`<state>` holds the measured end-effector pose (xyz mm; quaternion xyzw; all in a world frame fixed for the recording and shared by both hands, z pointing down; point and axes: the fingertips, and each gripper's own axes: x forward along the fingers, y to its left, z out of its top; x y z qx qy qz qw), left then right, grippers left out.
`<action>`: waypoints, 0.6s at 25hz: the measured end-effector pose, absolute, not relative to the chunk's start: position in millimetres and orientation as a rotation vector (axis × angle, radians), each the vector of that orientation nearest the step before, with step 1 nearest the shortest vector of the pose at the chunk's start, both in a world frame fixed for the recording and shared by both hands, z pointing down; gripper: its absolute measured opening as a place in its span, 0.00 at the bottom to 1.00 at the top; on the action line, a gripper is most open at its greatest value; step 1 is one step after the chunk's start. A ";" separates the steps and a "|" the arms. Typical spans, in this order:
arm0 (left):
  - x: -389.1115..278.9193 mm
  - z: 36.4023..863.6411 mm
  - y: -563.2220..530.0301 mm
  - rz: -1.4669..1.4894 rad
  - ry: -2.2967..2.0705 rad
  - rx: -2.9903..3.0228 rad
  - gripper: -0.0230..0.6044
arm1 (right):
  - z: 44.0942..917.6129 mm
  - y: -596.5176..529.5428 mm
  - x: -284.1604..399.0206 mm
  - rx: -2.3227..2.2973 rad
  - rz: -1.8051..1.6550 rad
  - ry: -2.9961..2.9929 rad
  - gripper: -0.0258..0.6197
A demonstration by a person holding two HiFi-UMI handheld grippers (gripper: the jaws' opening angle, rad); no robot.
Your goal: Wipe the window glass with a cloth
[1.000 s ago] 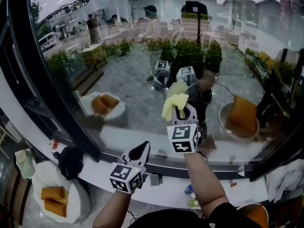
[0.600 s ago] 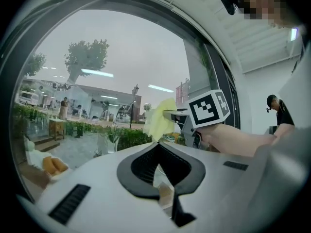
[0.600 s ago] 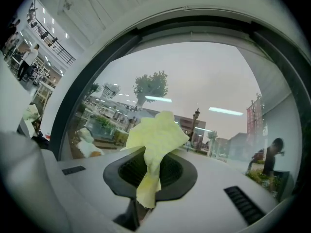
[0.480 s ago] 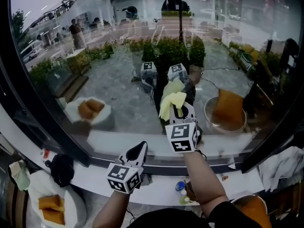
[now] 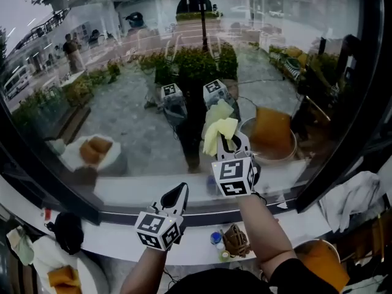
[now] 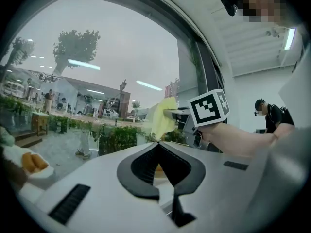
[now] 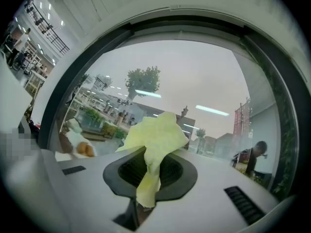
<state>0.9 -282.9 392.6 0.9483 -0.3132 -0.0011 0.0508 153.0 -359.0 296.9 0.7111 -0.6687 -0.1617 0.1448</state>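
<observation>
— Whereabouts of the crumpled pale-yellow cloth (image 5: 219,128)?

— Pinched between the closed jaws of the right hand-held gripper (image 5: 231,141), with the bunched end fanning out past the tips. Raised to the large window glass (image 5: 122,121) and meeting its own reflection there, so touching or very nearly, judging by that.

— Why gripped by one end only?

— Probably to leave a loose pad free to press flat and drag across the pane.

— And the left hand-held gripper (image 5: 182,191)?

— Shut on nothing. Held low above the white window sill (image 5: 113,241), well apart from the cloth, likely to stay out of the wiping path.

— Stage of the job?

— Mid-wipe, apparently, low on the pane, not far from the black frame (image 5: 331,164).
</observation>
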 end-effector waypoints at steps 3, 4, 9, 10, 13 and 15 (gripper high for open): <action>36.9 394.7 -277.5 0.006 -0.902 2.901 0.05 | 299.8 -347.4 193.1 2.075 -0.456 -1.890 0.12; 47.0 395.6 -275.6 0.012 -0.884 2.905 0.05 | 300.9 -343.1 205.3 2.086 -0.451 -1.875 0.12; 94.4 399.0 -265.7 0.048 -0.803 2.934 0.05 | 304.5 -321.1 268.9 2.157 -0.428 -1.801 0.12; 103.6 399.6 -263.7 0.054 -0.788 2.939 0.05 | 305.6 -316.3 282.0 2.172 -0.421 -1.785 0.12; 133.5 400.6 -256.8 0.068 -0.736 2.952 0.05 | 310.6 -302.3 321.4 2.206 -0.400 -1.736 0.12; 156.9 399.1 -250.8 0.068 -0.699 2.962 0.05 | 312.9 -292.3 348.7 2.218 -0.390 -1.702 0.12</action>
